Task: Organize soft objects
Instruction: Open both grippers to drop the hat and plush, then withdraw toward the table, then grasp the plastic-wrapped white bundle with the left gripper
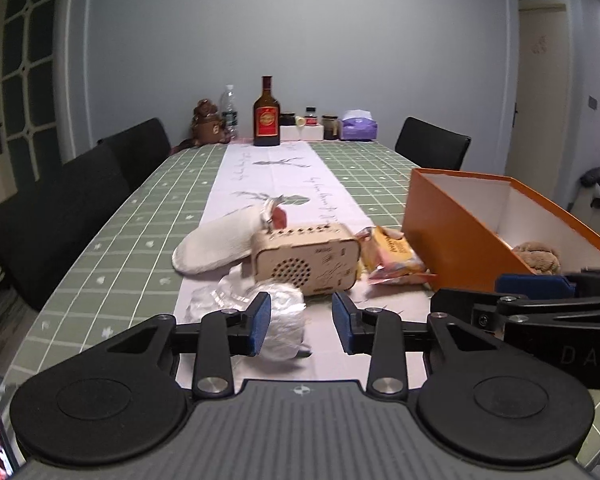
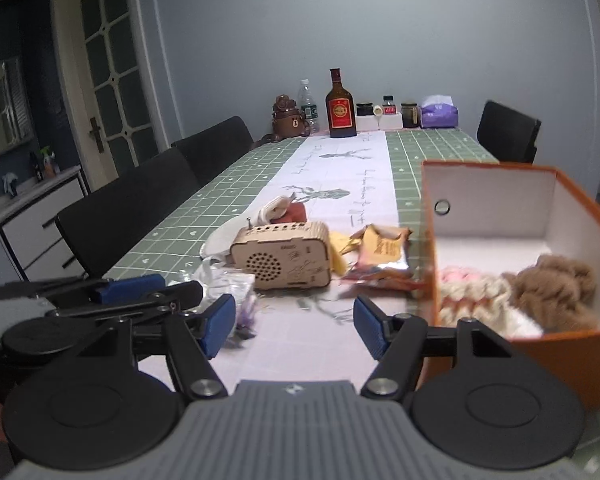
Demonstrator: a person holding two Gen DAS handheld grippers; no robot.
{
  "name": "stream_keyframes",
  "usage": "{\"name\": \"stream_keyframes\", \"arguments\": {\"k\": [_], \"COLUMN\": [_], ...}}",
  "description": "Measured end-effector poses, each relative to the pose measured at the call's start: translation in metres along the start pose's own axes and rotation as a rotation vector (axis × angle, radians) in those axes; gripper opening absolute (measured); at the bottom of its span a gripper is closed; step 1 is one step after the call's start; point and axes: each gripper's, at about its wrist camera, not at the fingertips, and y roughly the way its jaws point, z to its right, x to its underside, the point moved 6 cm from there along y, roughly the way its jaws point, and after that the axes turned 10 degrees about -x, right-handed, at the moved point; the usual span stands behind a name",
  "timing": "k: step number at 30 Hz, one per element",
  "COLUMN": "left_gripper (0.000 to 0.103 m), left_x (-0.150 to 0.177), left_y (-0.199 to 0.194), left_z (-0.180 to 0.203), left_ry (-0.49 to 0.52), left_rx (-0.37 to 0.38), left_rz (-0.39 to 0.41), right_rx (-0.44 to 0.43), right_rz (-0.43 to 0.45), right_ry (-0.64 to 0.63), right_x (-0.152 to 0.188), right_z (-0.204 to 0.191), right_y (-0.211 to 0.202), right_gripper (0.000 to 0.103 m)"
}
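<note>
Nearer and directly ahead of the left tool (image 1: 301, 328), empty with jaws moderately apart: crumpled plastic bag (image 1: 277, 312) on tabletop (image 1: 111, 248), beside wooden radio (image 1: 306, 258); right tool (image 2: 294, 326) empty, jaws wide, beside orange box (image 2: 572, 354).

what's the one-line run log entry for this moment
left gripper: open, empty | right gripper: open, empty | orange box: holds soft items | white sock: on table
</note>
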Motion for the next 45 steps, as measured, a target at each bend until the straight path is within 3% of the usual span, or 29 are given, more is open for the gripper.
{"name": "stream_keyframes", "arguments": {"k": [8, 13, 33, 39, 45], "left_gripper": [0.042, 0.042, 0.044, 0.057, 0.073], "left_x": [0.027, 0.041, 0.046, 0.04, 0.025], "left_y": [0.009, 0.018, 0.046, 0.053, 0.065], "left_z": [-0.03, -0.039, -0.061, -0.063, -0.066], "left_ry": [-0.046, -0.054, -0.111, -0.168, -0.143], "left_rx": [-0.129, -0.097, -0.068, 0.017, -0.008], "left_rz": [-0.025, -0.093, -0.134, -0.156, -0.128], "right_rx": [0.023, 0.036, 0.073, 0.084, 0.092], "right_rz": [-0.03, -0.07, -0.155, -0.163, -0.165], "right_ry": [0.056, 0.049, 0.004, -0.027, -0.057], "right_x": [0.028, 0.042, 0.048, 0.04, 0.027], "right_z": [-0.006, -0.009, -0.002, -0.001, 0.004], "right_y": [0.021, 0.034, 0.079, 0.094, 0.108], "right_gripper": [0.064, 0.064, 0.064, 0.059, 0.056]}}
